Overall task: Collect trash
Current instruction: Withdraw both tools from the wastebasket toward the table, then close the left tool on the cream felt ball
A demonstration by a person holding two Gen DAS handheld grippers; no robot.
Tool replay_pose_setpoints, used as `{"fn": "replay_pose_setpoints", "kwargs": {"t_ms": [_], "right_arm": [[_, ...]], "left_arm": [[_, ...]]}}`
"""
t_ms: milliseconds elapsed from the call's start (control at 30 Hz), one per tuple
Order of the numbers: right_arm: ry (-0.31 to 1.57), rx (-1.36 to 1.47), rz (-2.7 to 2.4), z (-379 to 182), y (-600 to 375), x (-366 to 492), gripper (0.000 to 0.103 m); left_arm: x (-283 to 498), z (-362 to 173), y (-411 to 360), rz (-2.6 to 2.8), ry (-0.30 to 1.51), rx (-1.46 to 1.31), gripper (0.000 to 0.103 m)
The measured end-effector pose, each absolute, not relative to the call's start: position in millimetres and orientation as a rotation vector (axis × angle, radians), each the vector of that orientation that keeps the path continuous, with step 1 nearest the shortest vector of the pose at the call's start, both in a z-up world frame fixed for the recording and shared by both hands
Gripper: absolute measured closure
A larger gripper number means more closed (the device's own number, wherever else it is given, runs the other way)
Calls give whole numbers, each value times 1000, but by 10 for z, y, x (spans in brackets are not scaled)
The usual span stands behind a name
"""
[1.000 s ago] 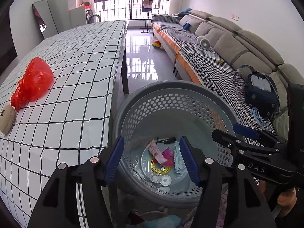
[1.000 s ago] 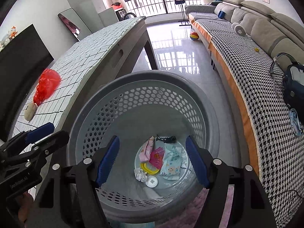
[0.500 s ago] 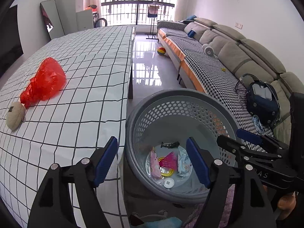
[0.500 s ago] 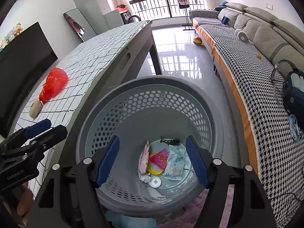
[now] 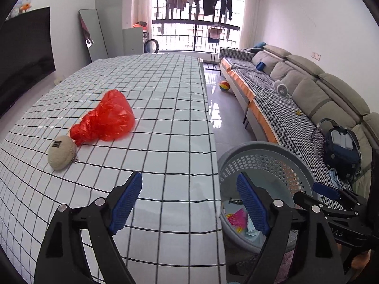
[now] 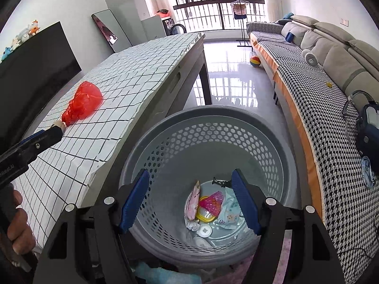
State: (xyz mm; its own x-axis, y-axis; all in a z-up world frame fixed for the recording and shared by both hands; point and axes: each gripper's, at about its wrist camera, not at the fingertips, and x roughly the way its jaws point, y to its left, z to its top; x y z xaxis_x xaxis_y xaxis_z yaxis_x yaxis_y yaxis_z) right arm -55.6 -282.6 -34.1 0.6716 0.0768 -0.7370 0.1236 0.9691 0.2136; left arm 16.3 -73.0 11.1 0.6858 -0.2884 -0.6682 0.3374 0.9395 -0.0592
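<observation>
A crumpled red plastic bag (image 5: 105, 119) lies on the checked tablecloth (image 5: 151, 146), with a beige round pouch (image 5: 61, 152) touching its near end. My left gripper (image 5: 189, 203) is open and empty above the table's right edge. The grey perforated basket (image 6: 208, 127) stands on the floor beside the table and holds several pieces of trash (image 6: 210, 209). My right gripper (image 6: 189, 201) is open and empty above the basket. The red bag also shows in the right wrist view (image 6: 83, 104). The basket also shows in the left wrist view (image 5: 267, 158).
A grey sofa with a houndstooth cover (image 5: 272, 90) runs along the right, with a dark blue bag (image 5: 342, 153) on it. A striped ball (image 5: 224, 86) lies on the tiled floor. A TV (image 5: 23, 54) and a mirror (image 5: 92, 35) stand at the left wall.
My left gripper has swung left and up, from over the basket to over the table edge. My right gripper has risen slightly and stays over the basket.
</observation>
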Motion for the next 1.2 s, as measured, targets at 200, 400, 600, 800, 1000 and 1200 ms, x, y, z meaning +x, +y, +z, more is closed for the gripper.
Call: {"fn": "replay_pose_setpoints", "kwargs": {"t_ms": [200, 400, 600, 800, 1000, 1200], "right_arm": [[801, 227, 22, -205, -2578, -490, 31], [786, 193, 85, -112, -2237, -343, 29], [786, 160, 151, -43, -1837, -110, 27], [785, 130, 222, 9, -1463, 165, 23], [775, 101, 281, 52, -1128, 414, 20], [772, 75, 312, 82, -907, 616, 17]], "left_arm": [[193, 229, -333, -294, 691, 54, 19], [250, 260, 56, -244, 675, 27, 17], [355, 211, 453, -191, 675, -6, 16], [529, 134, 829, -131, 691, -47, 16], [717, 40, 1098, -70, 719, -51, 16], [943, -66, 1245, -42, 774, -56, 14]]}}
